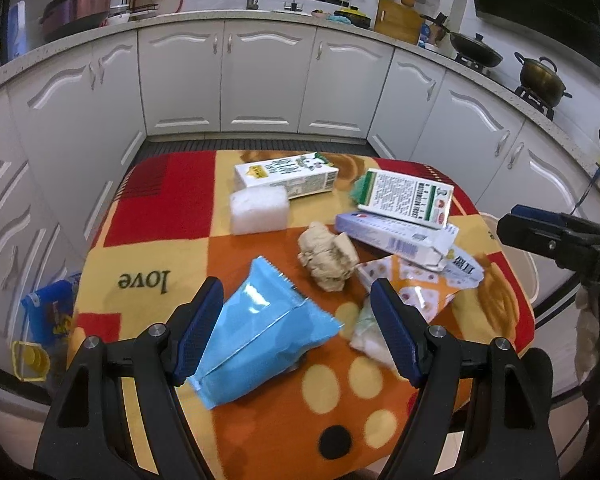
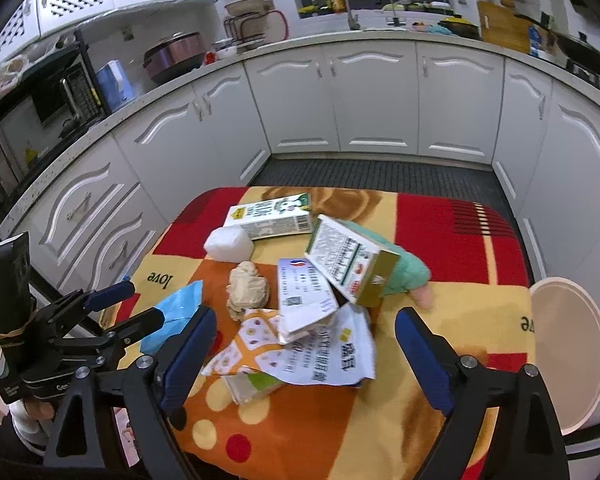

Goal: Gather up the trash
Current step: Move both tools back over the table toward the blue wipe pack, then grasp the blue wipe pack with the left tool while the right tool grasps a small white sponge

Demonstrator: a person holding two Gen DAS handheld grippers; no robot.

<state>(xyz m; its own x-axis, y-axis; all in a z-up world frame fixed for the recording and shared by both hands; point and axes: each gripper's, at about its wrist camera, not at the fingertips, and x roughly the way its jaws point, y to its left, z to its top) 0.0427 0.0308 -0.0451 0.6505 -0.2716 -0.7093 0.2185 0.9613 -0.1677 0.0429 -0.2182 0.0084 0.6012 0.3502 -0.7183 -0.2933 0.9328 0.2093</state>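
Left gripper (image 1: 296, 328) spread wide, straddling blue wrapper (image 1: 260, 344) near the blanket's (image 1: 160, 200) near-left edge, not yet pinched; right gripper (image 2: 300, 354) also spread, empty, hovering over printed wrappers (image 2: 300, 352) at the near edge. Barely started, by the look: nothing held, all trash out on the blanket — milk carton (image 1: 286, 174) and foam block (image 1: 259, 210) toward the far edge, crumpled paper ball (image 1: 327, 258) mid-blanket, stacked flat boxes (image 1: 400, 216) right of centre. White bin (image 2: 568, 354) just off the right edge, contents hidden.

From the left wrist we look down over the near-left edge of the blanket-covered counter (image 1: 148, 216), close in. From the right wrist we look from near-right. We share the litter and the kitchen cabinets (image 2: 372, 100) behind.
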